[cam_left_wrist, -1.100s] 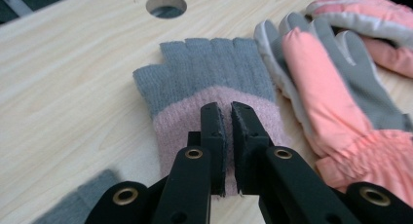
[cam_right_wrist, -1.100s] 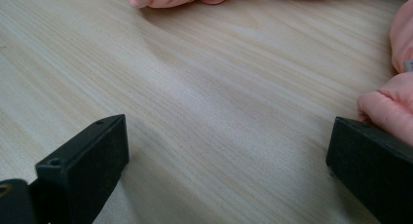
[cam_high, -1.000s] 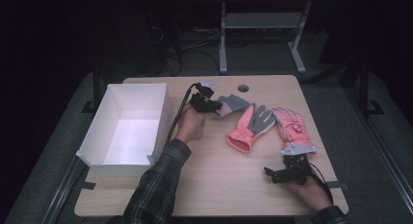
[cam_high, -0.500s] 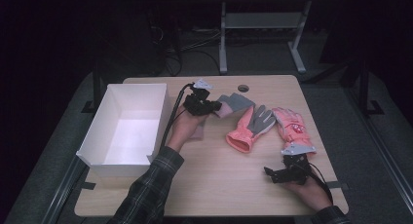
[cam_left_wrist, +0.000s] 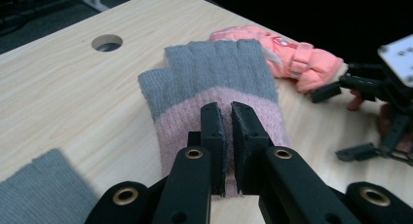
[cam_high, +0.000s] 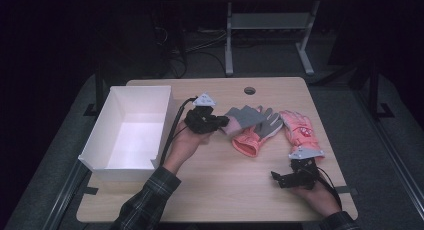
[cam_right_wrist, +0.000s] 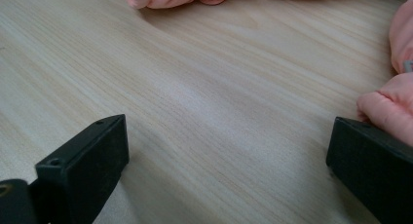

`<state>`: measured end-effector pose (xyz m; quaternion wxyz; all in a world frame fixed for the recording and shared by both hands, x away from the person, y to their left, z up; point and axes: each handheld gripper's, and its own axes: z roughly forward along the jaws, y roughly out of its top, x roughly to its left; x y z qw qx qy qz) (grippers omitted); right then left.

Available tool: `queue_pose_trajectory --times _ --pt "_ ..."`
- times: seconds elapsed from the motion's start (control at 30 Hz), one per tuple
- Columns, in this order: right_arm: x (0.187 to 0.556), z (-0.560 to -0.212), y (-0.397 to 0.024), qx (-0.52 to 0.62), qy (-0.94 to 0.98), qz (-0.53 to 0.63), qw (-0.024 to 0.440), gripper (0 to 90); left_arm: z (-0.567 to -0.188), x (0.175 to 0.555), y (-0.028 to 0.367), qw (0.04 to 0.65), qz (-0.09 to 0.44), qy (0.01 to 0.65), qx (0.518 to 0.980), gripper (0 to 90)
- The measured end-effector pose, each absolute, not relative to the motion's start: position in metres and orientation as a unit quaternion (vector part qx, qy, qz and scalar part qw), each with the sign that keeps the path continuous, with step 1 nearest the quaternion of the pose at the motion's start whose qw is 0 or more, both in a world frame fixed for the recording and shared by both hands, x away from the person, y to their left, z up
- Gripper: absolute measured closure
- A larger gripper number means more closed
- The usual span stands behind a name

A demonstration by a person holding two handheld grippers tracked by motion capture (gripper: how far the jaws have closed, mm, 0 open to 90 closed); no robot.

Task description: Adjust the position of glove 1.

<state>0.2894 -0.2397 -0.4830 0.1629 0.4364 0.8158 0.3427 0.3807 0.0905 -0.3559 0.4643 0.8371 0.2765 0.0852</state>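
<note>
A knit fingerless glove (cam_high: 241,117), grey at the fingers and pink at the cuff, hangs just over the table with my left gripper (cam_high: 212,122) shut on its cuff. In the left gripper view the two jaws of that gripper (cam_left_wrist: 228,124) pinch the pink cuff, and the glove (cam_left_wrist: 214,80) stretches away from them. A coral glove with a grey palm (cam_high: 256,133) lies beside it, and a pink glove (cam_high: 298,130) lies further right. My right gripper (cam_high: 293,178) rests near the front right edge, jaws wide apart (cam_right_wrist: 229,146) over bare wood, with a pink glove (cam_right_wrist: 392,104) touching its right jaw.
A white open box (cam_high: 100,140) stands at the left of the wooden table (cam_high: 220,190). A round cable hole (cam_high: 249,90) sits near the far edge. Another grey knit piece (cam_left_wrist: 44,185) lies at the lower left of the left gripper view. A metal stand (cam_high: 270,25) is behind the table.
My left gripper has drawn toward the person's side and slightly left, carrying the knit glove by its cuff. The right gripper has stayed where it was.
</note>
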Motion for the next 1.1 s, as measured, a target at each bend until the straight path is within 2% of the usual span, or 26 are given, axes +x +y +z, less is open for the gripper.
queue_pose_trajectory --times 0.6,1.1 --pt "0.290 -0.483 -0.240 0.435 0.816 0.342 0.165 1.2 -0.371 0.310 0.102 0.474 0.059 0.237 0.846 84.4" --pt "0.290 -0.483 -0.240 0.436 0.816 0.342 0.165 1.2 -0.403 0.277 0.106 0.453 0.032 0.235 0.860 84.4"
